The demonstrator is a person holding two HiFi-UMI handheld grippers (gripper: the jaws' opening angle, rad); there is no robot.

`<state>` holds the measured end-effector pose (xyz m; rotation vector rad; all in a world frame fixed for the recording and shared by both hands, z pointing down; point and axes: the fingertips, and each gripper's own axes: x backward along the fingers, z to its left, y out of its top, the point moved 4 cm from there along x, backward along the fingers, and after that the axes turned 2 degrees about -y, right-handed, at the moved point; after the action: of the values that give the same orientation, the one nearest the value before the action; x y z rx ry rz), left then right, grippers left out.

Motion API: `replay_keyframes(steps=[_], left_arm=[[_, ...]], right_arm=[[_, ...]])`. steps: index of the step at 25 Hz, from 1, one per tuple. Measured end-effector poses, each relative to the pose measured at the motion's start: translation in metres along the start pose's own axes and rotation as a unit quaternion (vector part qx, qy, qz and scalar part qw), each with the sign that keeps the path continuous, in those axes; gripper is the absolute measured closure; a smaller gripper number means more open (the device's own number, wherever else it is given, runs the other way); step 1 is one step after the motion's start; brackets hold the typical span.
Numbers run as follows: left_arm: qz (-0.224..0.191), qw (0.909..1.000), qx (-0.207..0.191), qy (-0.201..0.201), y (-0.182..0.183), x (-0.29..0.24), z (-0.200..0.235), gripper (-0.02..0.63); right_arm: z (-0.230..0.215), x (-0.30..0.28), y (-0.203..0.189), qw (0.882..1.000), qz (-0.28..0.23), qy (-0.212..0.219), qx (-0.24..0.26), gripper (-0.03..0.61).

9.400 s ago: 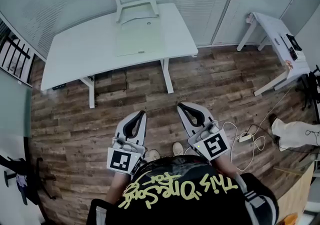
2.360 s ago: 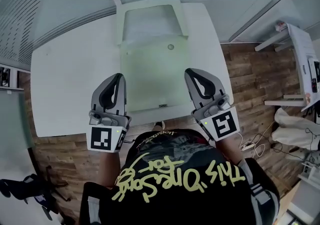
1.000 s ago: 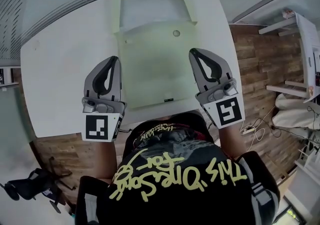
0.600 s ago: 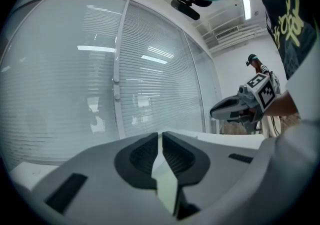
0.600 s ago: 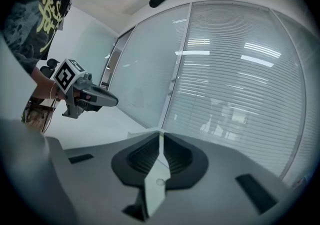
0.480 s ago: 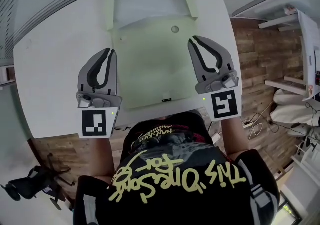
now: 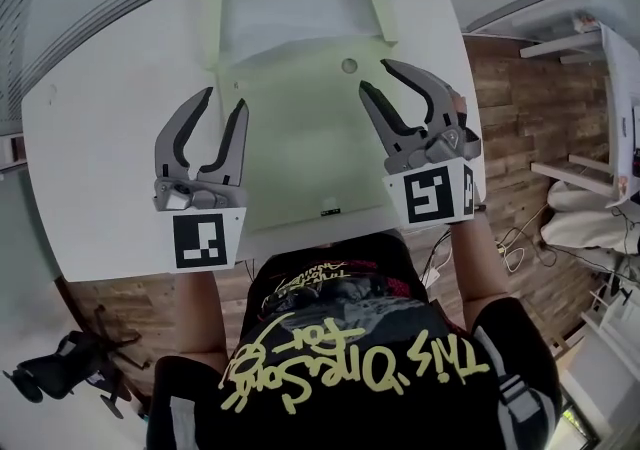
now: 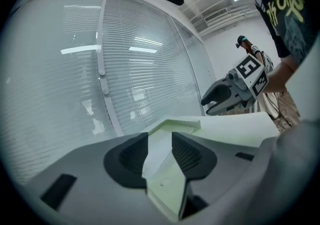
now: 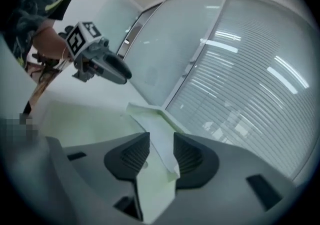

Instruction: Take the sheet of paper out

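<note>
View from above the work table (image 7: 100, 168): I cannot tell the sheet of paper apart from the pale green folder (image 7: 300, 138), which lies flat on the table, below and ahead of both claws and between them. The folder's flap (image 7: 215, 8) is folded open at the end far from the claws, and a round snap button (image 7: 348, 66) sits just beside the right claw's tips. The left gripper (image 7: 225, 98) hangs over the folder's left edge; its jaws have just been opening and stand well apart, gripping nothing, with only the folder (image 8: 167, 174) showing beyond the gap. The right gripper (image 7: 374, 74) hangs over the folder's right edge, rolled to one side; its jaws have likewise just been opening, stand wide and are empty, with the folder (image 9: 150, 179) visible past them. Slatted blinds (image 8: 140, 69) stand beyond the table's far end.
</note>
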<state>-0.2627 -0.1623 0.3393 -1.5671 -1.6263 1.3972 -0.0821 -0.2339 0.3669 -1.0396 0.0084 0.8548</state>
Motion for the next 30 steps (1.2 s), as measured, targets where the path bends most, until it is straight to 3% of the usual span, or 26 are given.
replay_keyframes(steps=[3, 5, 10, 15, 22, 30], left_arm=[[0.012, 0.9991, -0.04, -0.005, -0.003, -0.011, 0.001, 0.468], [0.022, 0.9985, -0.05, -0.003, -0.006, -0.016, 0.0, 0.463], [0.047, 0.9976, -0.052, -0.001, -0.022, -0.03, 0.0, 0.453], [0.085, 0.9951, -0.051, 0.002, -0.038, -0.04, 0.002, 0.453], [0.128, 0.9886, -0.078, 0.004, -0.052, -0.054, -0.002, 0.445], [0.174, 0.972, -0.158, 0.005, -0.074, -0.078, -0.002, 0.43]], right_arm=[[0.004, -0.013, -0.01, 0.998, 0.026, -0.008, 0.055, 0.443], [0.005, -0.019, -0.013, 0.998, 0.03, -0.002, 0.059, 0.437], [0.003, -0.033, -0.018, 0.998, 0.029, -0.004, 0.063, 0.434], [0.007, -0.048, -0.026, 0.994, 0.043, -0.002, 0.098, 0.434], [0.009, -0.065, -0.031, 0.992, 0.048, 0.013, 0.118, 0.428], [0.013, -0.088, -0.034, 0.987, 0.06, 0.028, 0.147, 0.414]])
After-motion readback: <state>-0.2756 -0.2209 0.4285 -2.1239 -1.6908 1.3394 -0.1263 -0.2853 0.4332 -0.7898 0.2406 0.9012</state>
